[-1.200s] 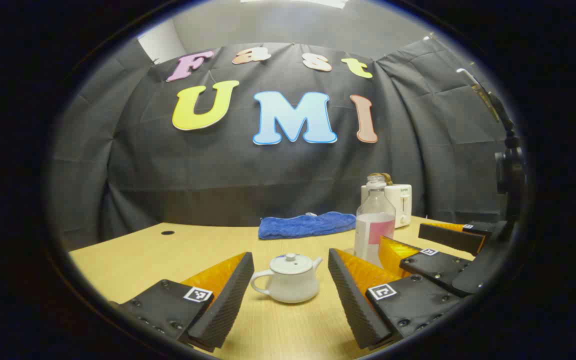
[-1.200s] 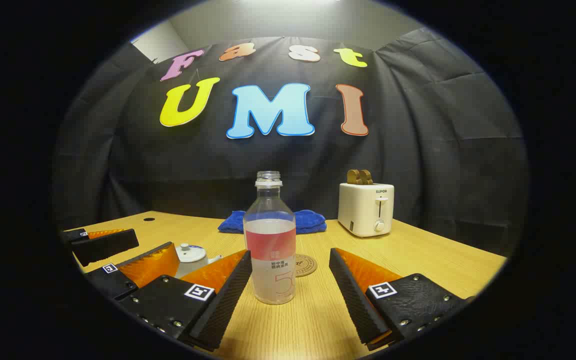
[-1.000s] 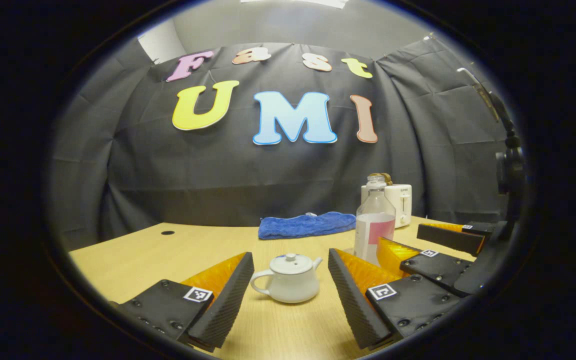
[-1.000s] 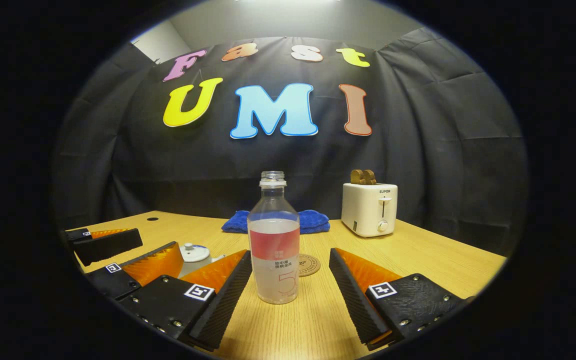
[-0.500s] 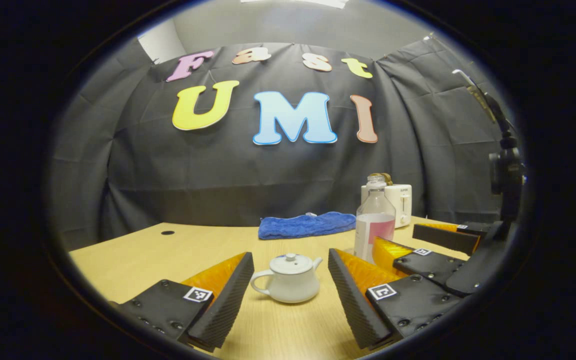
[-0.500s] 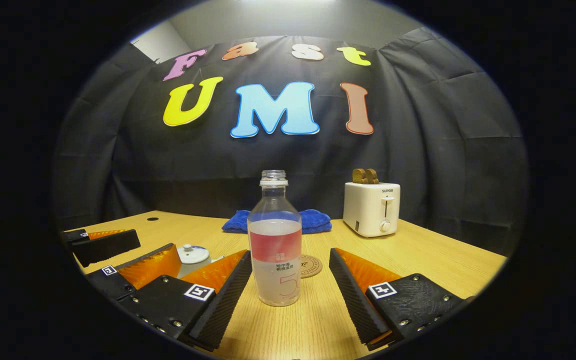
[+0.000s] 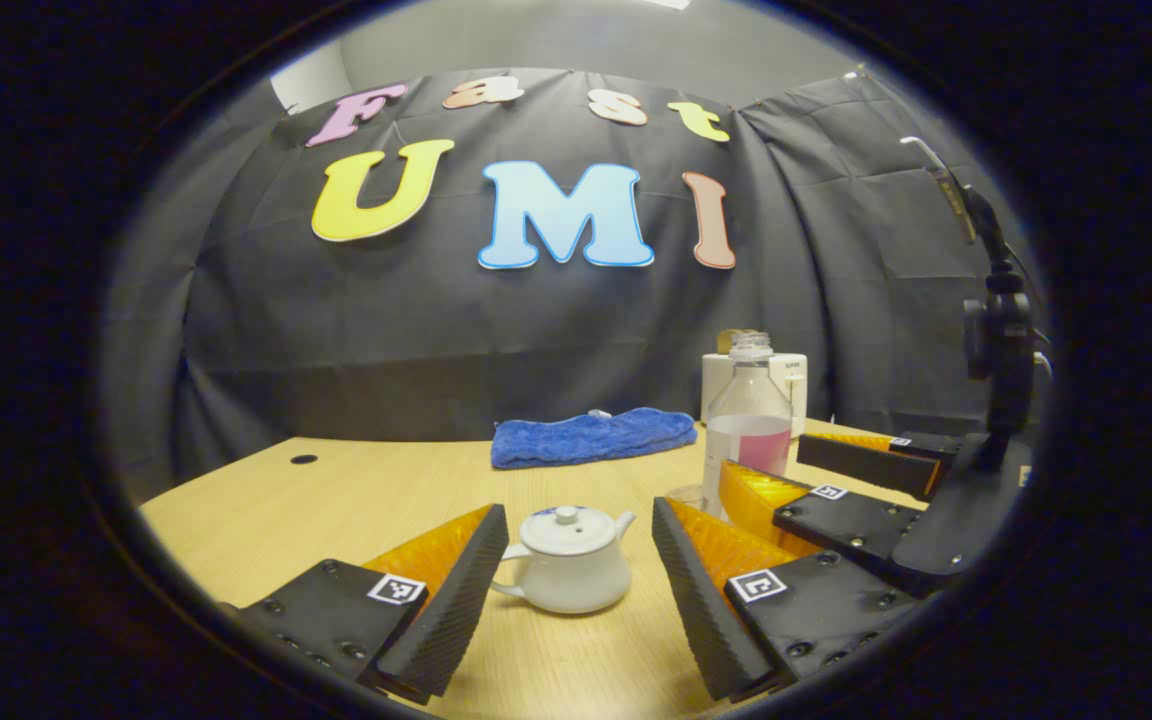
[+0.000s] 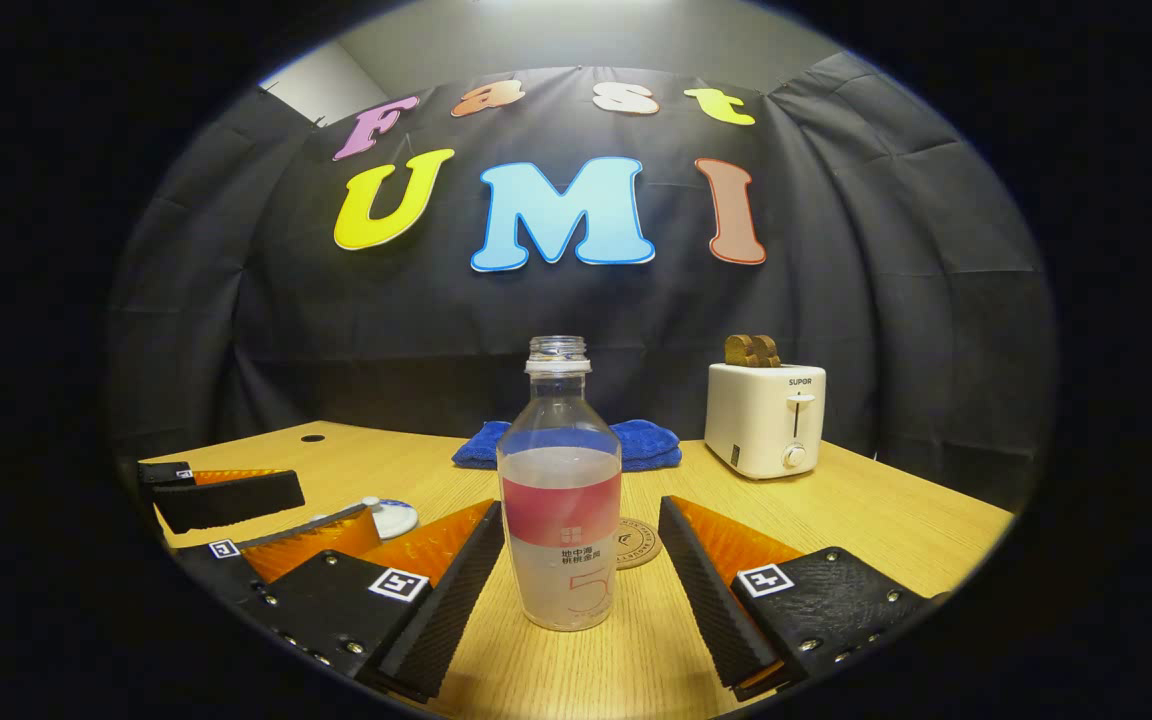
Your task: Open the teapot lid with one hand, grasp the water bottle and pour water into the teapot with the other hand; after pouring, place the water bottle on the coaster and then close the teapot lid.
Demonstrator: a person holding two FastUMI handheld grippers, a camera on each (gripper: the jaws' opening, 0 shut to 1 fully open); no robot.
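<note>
Left gripper view
Left gripper (image 7: pixel 569 600): released, jaws spread wide, low over the wooden table (image 7: pixel 356 500).
Teapot (image 7: pixel 566 558): white, upright, lid (image 7: pixel 566 528) on; it sits between the two fingers, just ahead of their tips, its handle toward the left finger and its spout toward the right one; contact with either finger cannot be told.
Water bottle (image 7: pixel 748 430): uncapped, part full, standing ahead and to the right of this claw.
Right gripper (image 7: pixel 786 470): farther off on the right, its jaws on either side of the bottle.
Blue towel (image 7: pixel 591 437): folded, well ahead, by the booth wall.
Toaster (image 7: pixel 786 380): white, behind the bottle.

Right gripper view
Right gripper (image 8: pixel 576 590): released, jaws apart with a gap on each side of the bottle.
Water bottle (image 8: pixel 558 490): upright between the fingers, standing on the table, gripped by neither.
Coaster (image 8: pixel 636 543): round, just behind the bottle, slightly right.
Left gripper (image 8: pixel 266 520): to the left, open around the teapot, whose lid (image 8: pixel 388 516) shows above its nearer finger.
Toaster (image 8: pixel 764 418): ahead and right, toast in its slots.
Blue towel (image 8: pixel 651 442): behind the bottle.
</note>
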